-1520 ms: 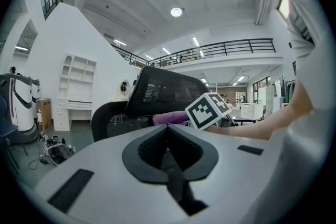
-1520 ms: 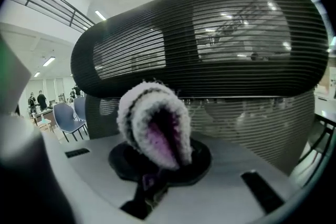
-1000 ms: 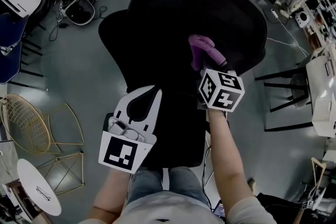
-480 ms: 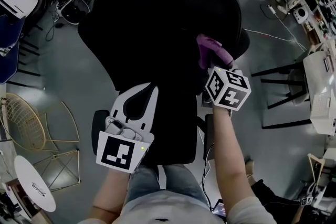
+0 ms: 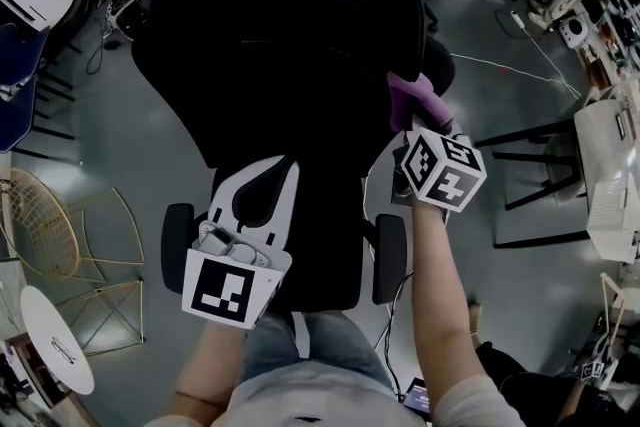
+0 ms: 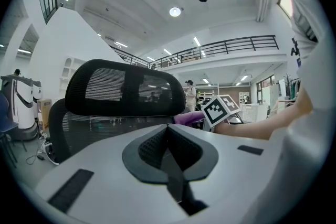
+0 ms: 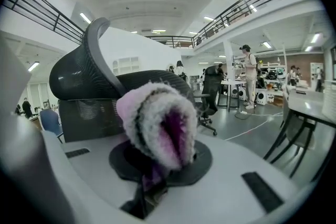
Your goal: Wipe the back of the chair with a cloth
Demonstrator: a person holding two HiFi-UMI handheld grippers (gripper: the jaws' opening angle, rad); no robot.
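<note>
The right claw (image 7: pixel 155 166) is clenched on a fluffy purple cloth (image 7: pixel 156 122). The cloth is pinched low between the jaws and bulges out past their tips in a thick folded roll, pale on the outside and deeper purple in the crease. In the head view the cloth (image 5: pixel 413 99) sticks out ahead of the right claw (image 5: pixel 407 127) and lies at the right-hand edge of the black chair (image 5: pixel 280 45) back, just beside the rim. Whether it presses on the mesh cannot be told. From the right gripper view the curved chair (image 7: pixel 84 78) back rises to the left of the cloth and just behind it.

The left claw (image 5: pixel 272 183) hovers over the lower middle of the chair, well apart from the cloth. Its jaws are drawn together with nothing between them, as the left gripper view shows at the left claw (image 6: pixel 169 148). Beyond them stands the mesh headrest (image 6: pixel 122 86), with a sliver of the cloth (image 6: pixel 185 117) to its right.

The chair's two armrests – one (image 5: pixel 176 247) on the left, one (image 5: pixel 389 260) on the right – flank the person's arms, and grey floor (image 5: pixel 150 145) spreads around.
</note>
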